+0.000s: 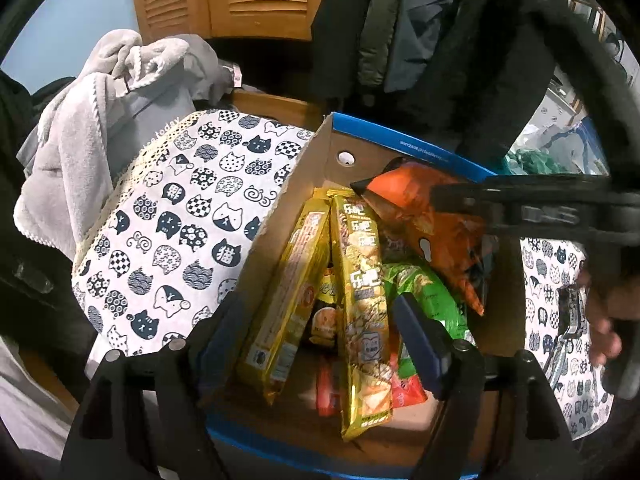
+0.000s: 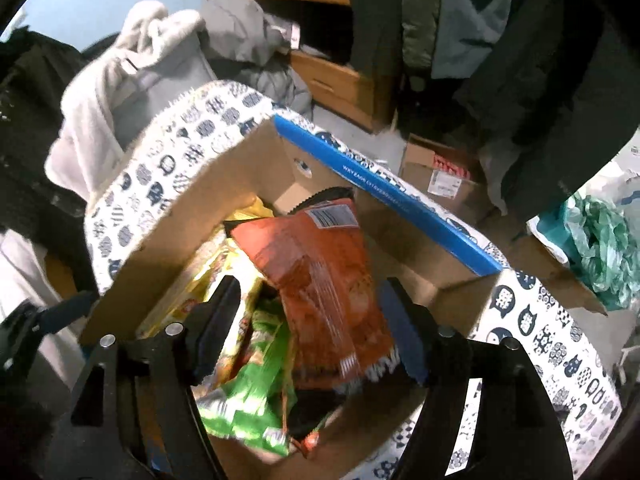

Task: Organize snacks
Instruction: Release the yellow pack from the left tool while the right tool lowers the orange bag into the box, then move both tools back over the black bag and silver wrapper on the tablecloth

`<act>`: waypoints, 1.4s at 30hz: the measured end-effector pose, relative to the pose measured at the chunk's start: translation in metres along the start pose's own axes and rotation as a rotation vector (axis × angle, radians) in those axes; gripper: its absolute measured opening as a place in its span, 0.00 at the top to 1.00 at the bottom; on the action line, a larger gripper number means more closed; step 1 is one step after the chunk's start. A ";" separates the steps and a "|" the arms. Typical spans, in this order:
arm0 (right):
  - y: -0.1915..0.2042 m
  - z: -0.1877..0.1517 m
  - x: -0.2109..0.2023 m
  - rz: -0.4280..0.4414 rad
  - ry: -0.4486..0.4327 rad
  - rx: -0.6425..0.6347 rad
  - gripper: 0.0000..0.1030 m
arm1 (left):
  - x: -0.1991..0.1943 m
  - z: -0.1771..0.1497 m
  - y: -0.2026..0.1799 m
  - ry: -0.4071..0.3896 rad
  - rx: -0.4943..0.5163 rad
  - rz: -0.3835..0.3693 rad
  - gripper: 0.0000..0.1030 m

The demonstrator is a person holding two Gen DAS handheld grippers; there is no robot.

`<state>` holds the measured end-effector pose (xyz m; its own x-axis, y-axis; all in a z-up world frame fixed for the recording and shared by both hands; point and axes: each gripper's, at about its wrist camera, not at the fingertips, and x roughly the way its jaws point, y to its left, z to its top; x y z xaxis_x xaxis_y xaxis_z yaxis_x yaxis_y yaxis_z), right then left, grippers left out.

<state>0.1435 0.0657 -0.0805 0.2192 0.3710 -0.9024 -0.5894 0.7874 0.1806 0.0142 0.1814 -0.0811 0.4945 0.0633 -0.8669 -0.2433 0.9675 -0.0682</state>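
Note:
A cardboard box with a blue rim [image 1: 400, 142] [image 2: 384, 184] holds several snack packs. Two long gold packs [image 1: 360, 300] stand on end inside, beside a green bag [image 1: 428, 296] [image 2: 256, 392]. An orange chip bag [image 1: 440, 224] [image 2: 320, 288] lies tilted on top of the pile. My left gripper [image 1: 316, 328] is open over the box, its fingers either side of the gold packs. My right gripper [image 2: 312, 316] is open with the orange bag loose between its fingers; it shows in the left wrist view [image 1: 452, 196] at the bag's upper end.
The box sits on a cat-print cloth [image 1: 180, 220] [image 2: 552, 340]. Grey towels and clothes [image 1: 80, 128] are piled at the back left. Dark coats [image 1: 440, 40] hang behind. A small cardboard box [image 2: 444, 176] and green plastic bags [image 2: 600, 248] lie to the right.

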 end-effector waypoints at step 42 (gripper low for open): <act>-0.244 -0.241 -0.133 -0.236 -0.036 0.444 0.28 | 0.019 -0.021 -0.247 0.058 0.454 -0.180 0.24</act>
<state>0.0704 -0.2944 -0.0990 0.3378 0.1679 -0.9261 -0.1344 0.9825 0.1291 0.0658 -0.0611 -0.0912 0.4445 -0.1159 -0.8882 0.2365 0.9716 -0.0084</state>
